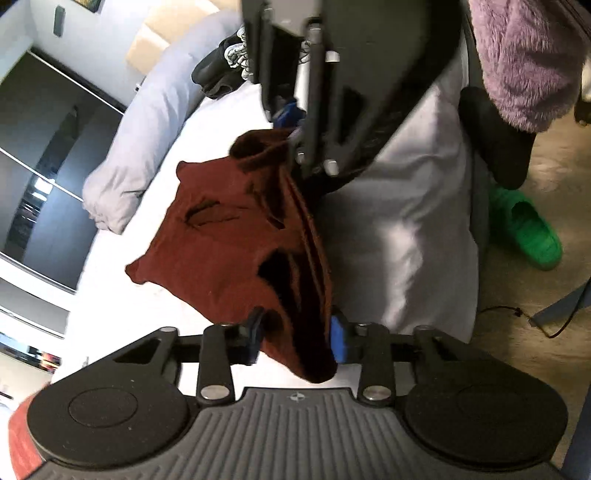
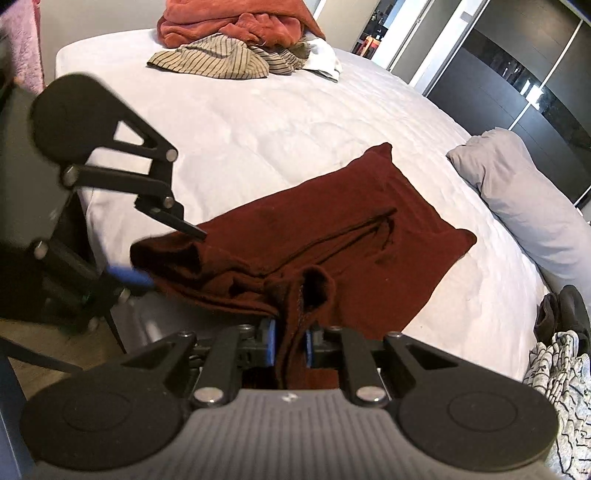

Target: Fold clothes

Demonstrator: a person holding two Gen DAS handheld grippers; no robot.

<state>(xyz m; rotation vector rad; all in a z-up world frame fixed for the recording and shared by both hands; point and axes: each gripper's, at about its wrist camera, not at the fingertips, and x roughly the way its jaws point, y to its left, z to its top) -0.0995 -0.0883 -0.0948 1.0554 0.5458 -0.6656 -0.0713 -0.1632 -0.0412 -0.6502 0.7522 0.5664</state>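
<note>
A bunched edge of the dark red garment (image 2: pixel 332 236) is clamped between the right gripper (image 2: pixel 290 345) fingers. Another edge hangs between the left gripper (image 1: pixel 295 338) fingers, whose hold cannot be told. Beyond both, the garment is spread across the bed (image 2: pixel 258 122), where bare sheet is left up to a clothes pile (image 2: pixel 240 40).

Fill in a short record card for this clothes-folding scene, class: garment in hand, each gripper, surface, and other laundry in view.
garment: dark red garment, partly spread on the bed, its near edge bunched
right gripper: shut on a fold of the garment
left gripper: jaws apart, cloth hanging between the pads
surface: white bed
other laundry: orange blanket and striped cloth piled at the far end
pillow: grey pillow beside the garment
</note>
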